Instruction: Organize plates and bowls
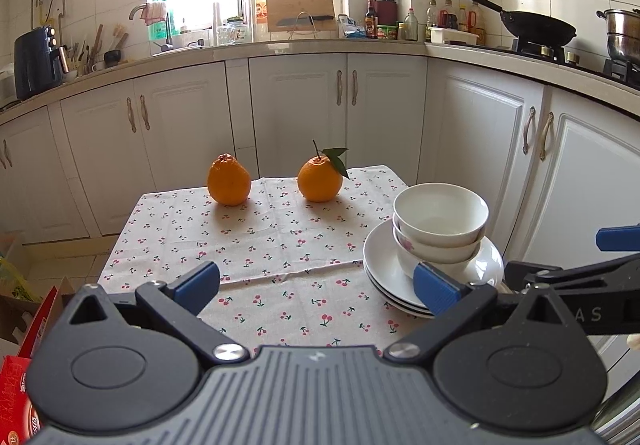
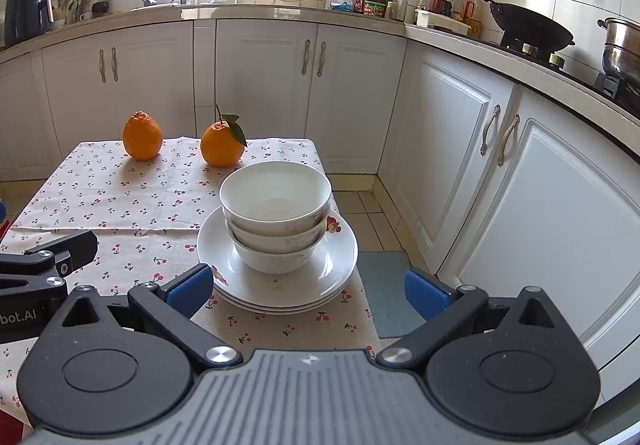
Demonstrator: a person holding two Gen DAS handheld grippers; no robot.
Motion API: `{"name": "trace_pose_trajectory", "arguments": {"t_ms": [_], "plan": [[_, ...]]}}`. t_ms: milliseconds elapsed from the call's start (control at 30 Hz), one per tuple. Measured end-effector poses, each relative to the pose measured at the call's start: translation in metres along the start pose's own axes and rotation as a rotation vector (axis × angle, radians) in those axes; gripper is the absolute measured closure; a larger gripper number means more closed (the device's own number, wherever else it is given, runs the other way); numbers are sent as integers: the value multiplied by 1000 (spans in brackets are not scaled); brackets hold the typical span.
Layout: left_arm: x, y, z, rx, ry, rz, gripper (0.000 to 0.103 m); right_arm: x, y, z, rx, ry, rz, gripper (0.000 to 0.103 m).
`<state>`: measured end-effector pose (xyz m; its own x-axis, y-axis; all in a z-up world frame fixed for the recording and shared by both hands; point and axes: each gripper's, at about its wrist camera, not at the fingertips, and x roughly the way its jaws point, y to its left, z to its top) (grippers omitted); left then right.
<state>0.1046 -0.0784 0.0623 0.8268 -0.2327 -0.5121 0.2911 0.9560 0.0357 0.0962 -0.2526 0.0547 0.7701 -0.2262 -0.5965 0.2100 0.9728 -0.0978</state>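
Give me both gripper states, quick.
Left gripper: open, holding nothing.
Right gripper: open, holding nothing, just short of the plates.

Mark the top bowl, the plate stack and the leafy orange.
top bowl (image 2: 276,201), right wrist view, inner wall.
plate stack (image 2: 340,265), right wrist view, bare right rim.
leafy orange (image 2: 221,147), right wrist view, front peel.

Bowls (image 2: 275,213) stacked on plates (image 2: 280,285); right gripper (image 2: 308,293) spread.
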Motion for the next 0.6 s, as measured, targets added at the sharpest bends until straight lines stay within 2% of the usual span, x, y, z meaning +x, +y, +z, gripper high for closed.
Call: {"name": "trace_pose_trajectory", "arguments": {"t_ms": [600], "plan": [[1, -1, -1, -4, 5, -2, 1, 0, 2, 0, -8, -5, -20, 0]]}}
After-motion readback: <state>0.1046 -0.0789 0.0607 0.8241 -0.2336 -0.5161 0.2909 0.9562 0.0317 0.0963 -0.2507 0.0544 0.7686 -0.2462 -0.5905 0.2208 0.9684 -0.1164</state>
